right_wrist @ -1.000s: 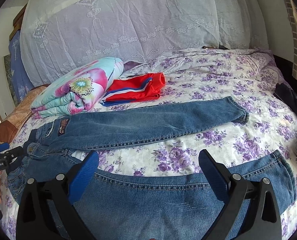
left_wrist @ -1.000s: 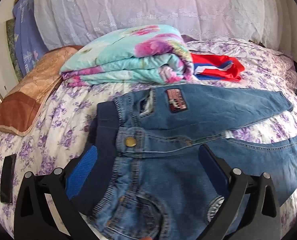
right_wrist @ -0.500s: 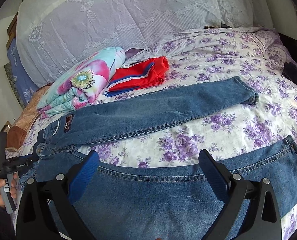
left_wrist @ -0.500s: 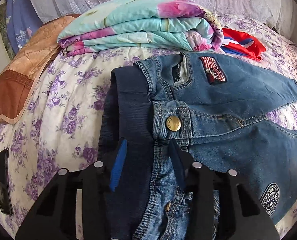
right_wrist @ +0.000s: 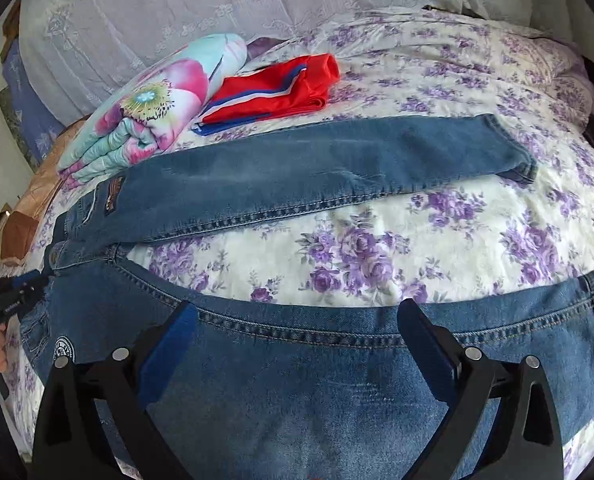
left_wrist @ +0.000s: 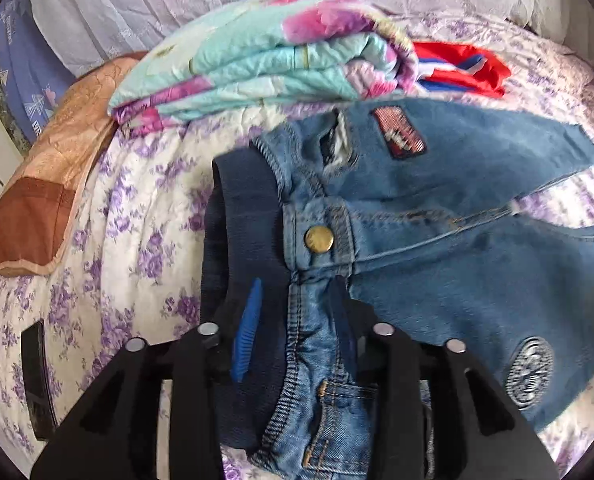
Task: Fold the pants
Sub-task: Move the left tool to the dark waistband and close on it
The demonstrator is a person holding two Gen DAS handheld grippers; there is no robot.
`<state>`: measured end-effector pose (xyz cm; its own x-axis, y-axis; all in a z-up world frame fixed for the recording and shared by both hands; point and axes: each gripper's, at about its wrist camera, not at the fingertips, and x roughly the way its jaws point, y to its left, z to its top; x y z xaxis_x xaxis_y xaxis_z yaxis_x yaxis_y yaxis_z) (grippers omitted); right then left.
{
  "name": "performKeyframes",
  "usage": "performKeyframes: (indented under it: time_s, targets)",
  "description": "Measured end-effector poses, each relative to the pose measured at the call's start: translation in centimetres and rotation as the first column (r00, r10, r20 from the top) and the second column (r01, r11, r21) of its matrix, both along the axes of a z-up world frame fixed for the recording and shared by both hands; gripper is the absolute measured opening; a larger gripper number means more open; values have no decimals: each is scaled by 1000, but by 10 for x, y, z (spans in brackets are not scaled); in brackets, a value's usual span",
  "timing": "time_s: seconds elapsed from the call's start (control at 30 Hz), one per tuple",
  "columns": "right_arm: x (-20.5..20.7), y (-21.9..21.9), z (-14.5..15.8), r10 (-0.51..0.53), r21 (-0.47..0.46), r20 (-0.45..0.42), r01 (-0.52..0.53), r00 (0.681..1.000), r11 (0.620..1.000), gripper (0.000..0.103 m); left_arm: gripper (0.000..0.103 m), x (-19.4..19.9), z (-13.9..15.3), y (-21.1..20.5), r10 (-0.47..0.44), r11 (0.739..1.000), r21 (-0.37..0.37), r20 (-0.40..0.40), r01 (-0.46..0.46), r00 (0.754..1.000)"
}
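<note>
Right wrist only: jeans' (right_wrist: 297,176) far hem.

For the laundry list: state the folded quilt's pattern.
Turquoise with pink flowers; right wrist view.

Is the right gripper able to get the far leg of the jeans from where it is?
Probably yes. The right gripper is open above the near leg, and only bare flowered bedspread lies between it and the far leg; nothing blocks the way.
</note>
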<state>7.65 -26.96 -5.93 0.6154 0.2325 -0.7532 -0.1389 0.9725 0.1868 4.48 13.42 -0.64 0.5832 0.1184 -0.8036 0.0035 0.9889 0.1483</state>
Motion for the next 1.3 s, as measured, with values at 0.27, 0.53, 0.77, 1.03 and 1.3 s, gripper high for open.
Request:
performKeyframes:
  time_s: [0.27, 0.53, 0.77, 1.03, 1.3]
  targets:
    - [59, -42, 30, -124, -80, 52, 128, 991, 989, 100, 95, 64, 28, 22, 52, 999, 7, 32, -52, 998]
    - [61, -45, 10, -79, 6, 58, 79, 995, 997, 100, 34, 121, -22, 56, 129, 980, -131, -176, -153, 976]
    - [63, -34, 0, -36, -13, 36, 36, 999, 999, 100, 56, 124, -18, 66, 188, 963, -166, -140, -211, 972]
    - [66, -42, -5, -71, -18, 28, 72, 997, 997, 100, 0, 129, -45, 63, 349, 901, 295, -55, -318, 936]
    - [109, -15, 22, 70, -228, 76, -51, 995, 972, 100, 59, 95, -6, 49, 204, 957, 205, 36, -207, 978]
